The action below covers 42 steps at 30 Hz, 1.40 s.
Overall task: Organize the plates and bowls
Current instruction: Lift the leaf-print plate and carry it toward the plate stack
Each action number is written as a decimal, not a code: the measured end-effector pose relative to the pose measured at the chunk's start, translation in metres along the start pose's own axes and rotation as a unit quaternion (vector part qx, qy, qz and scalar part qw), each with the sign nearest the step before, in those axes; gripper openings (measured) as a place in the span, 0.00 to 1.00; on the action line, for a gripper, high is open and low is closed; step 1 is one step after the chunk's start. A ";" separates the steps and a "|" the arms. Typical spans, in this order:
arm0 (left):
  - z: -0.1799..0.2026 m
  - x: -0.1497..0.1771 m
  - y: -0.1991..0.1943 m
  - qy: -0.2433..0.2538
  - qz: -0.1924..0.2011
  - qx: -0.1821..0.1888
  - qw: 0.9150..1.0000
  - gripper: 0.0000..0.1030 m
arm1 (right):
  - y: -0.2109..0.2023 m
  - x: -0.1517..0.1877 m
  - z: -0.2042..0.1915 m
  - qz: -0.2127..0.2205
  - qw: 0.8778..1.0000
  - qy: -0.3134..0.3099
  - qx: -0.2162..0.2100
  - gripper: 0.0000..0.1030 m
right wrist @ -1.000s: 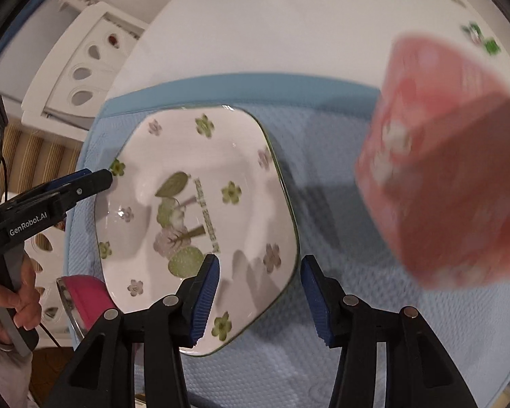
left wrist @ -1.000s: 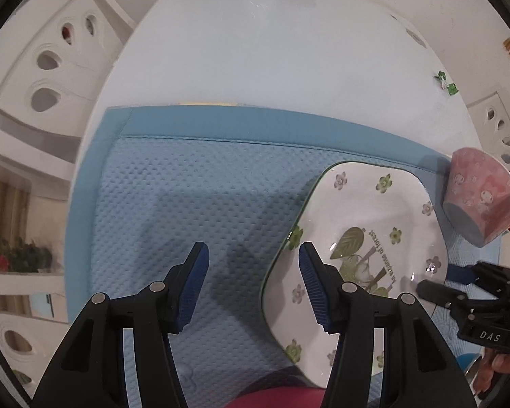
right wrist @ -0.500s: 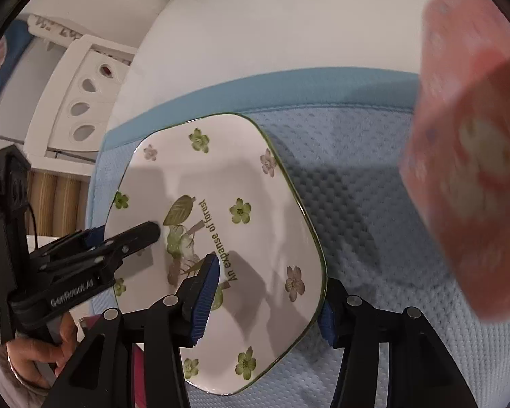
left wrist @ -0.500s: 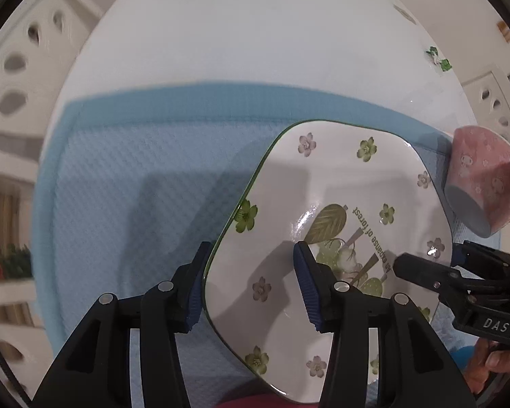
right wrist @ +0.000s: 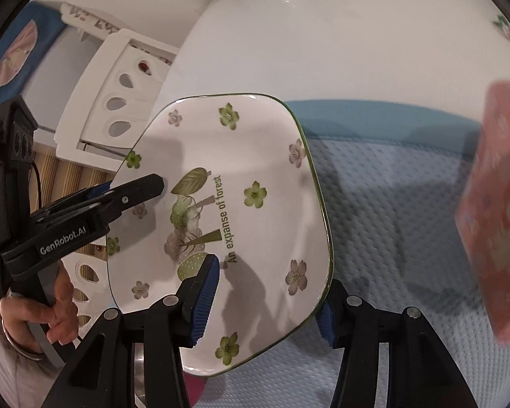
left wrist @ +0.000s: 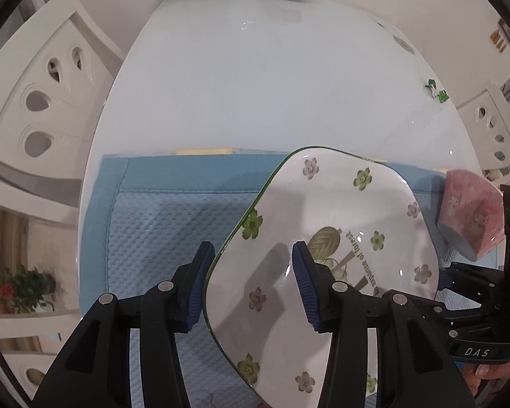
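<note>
Left hand-held gripper (left wrist: pixel 251 287) first: in the left wrist view its blue pads straddle the plate (left wrist: pixel 336 238)'s left rim, one pad under and one on top. They look parted, not clamped, though I can't fully tell if they're biting. The plate fills the lower right of the frame, tilted up off the blue mat (left wrist: pixel 173 217), and the pink bowl (left wrist: pixel 469 214) sits at the right edge. Risk here: if that rim is only loosely pinched, the glossy plate could slide out and chip on the table (left wrist: pixel 272 78).

Right wrist view: the right hand-held gripper (right wrist: pixel 265 301) has the plate's opposite rim between its pads at bottom centre, again gapped rather than squeezed tight, so I'd guess it's resting more than gripped. The bowl is a blurred pink shape at the far right, near enough that swinging the plate could knock it.

Count: one plate, one bowl, one mat, two grippers. Something magenta pokes out under the plate at the bottom edge; can't tell what.
</note>
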<state>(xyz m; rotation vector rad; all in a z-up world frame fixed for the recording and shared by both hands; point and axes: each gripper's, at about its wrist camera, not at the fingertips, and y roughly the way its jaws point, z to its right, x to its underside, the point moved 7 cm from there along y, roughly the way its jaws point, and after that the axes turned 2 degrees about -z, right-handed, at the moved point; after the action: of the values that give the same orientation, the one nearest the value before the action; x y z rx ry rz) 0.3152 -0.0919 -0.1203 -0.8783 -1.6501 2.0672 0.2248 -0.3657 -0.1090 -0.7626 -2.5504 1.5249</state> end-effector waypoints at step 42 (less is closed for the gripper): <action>-0.045 0.035 0.030 -0.129 -0.042 0.041 0.990 0.40 | 0.032 -0.026 0.006 -0.016 0.999 0.043 0.008 0.49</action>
<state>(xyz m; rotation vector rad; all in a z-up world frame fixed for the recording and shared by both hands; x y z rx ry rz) 0.3222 -0.0446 -0.1635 -0.5218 -1.6811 2.2478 0.2579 -0.3695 -0.1343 -0.7646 -2.4752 1.4681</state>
